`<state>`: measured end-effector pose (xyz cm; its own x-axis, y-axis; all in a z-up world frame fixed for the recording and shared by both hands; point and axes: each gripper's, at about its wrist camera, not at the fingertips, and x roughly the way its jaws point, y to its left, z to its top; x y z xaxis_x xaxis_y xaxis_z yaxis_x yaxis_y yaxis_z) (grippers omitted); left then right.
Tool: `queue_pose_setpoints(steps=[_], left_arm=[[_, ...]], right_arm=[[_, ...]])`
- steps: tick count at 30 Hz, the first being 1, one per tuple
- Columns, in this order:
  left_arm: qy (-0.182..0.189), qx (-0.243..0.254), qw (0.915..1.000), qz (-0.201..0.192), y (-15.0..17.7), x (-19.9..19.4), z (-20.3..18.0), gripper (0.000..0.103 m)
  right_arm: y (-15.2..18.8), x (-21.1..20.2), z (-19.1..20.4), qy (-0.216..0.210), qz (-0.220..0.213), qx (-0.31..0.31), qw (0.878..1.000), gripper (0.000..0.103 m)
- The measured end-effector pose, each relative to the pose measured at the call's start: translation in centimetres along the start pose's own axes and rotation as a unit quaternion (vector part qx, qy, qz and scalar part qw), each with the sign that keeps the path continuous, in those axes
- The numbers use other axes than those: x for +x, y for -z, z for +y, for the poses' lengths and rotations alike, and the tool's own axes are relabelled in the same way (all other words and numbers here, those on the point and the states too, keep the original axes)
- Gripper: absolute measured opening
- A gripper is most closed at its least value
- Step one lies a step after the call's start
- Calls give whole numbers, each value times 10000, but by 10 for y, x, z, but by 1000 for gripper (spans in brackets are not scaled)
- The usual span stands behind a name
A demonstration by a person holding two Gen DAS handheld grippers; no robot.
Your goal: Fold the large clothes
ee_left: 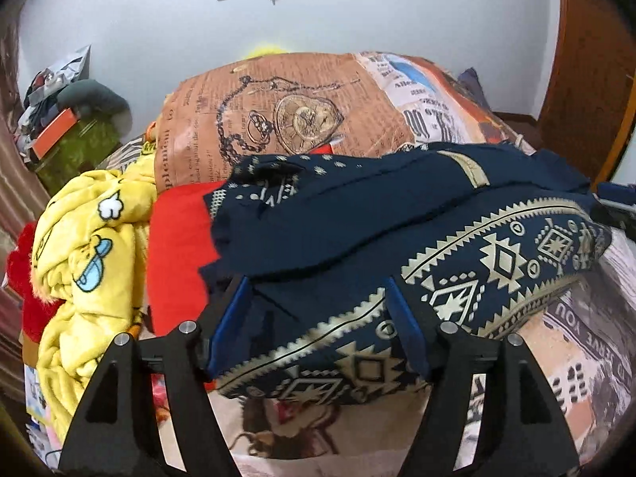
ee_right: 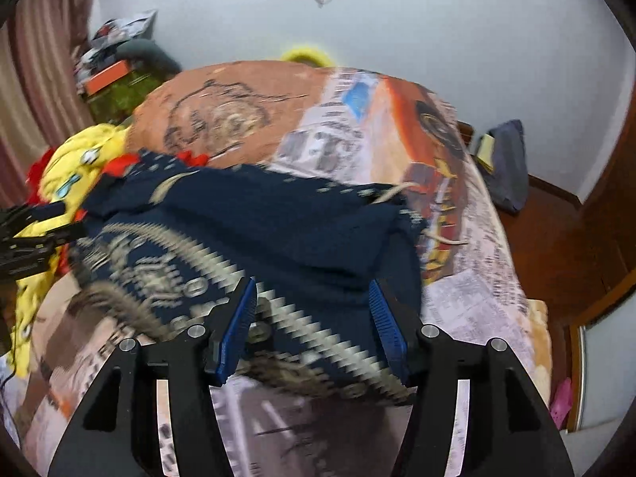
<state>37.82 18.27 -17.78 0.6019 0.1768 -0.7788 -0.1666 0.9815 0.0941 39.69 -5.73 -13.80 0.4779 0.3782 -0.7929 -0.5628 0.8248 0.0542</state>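
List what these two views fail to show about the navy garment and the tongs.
- Left wrist view: the navy garment drapes between the left tongs; whether they pinch it is hidden by the cloth.
- Right wrist view: motion blur smears the garment's pattern, so the right tongs' hold is unclear.
- Both views: the garment's type and full outline are lost in its folds.
- Red cloth: mostly covered by the garment.

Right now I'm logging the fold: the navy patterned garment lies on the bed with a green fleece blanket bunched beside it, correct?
Not green: the fleece blanket bunched beside the navy patterned garment is yellow with cartoon prints, as the left wrist view shows.
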Motion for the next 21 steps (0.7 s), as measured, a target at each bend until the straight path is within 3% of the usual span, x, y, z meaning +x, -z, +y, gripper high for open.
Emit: queue_pose_setpoints(steps=[5, 11, 15, 21], left_arm=[[-253, -51, 9997, 45, -7, 27, -10, 69], [-364, -50, 9991, 190, -20, 60, -3, 69], [-395, 53, 9990, 183, -36, 71, 0, 70], [-642, 271, 9974, 202, -80, 85, 8, 70]], right_arm=[[-4, 27, 18, -17, 165, -81, 9998, 55], [-22, 52, 8, -385, 232, 463, 9979, 55], [-36, 75, 3, -583, 531, 696, 9945, 59], [-68, 87, 4, -343, 633, 432, 9965, 59]])
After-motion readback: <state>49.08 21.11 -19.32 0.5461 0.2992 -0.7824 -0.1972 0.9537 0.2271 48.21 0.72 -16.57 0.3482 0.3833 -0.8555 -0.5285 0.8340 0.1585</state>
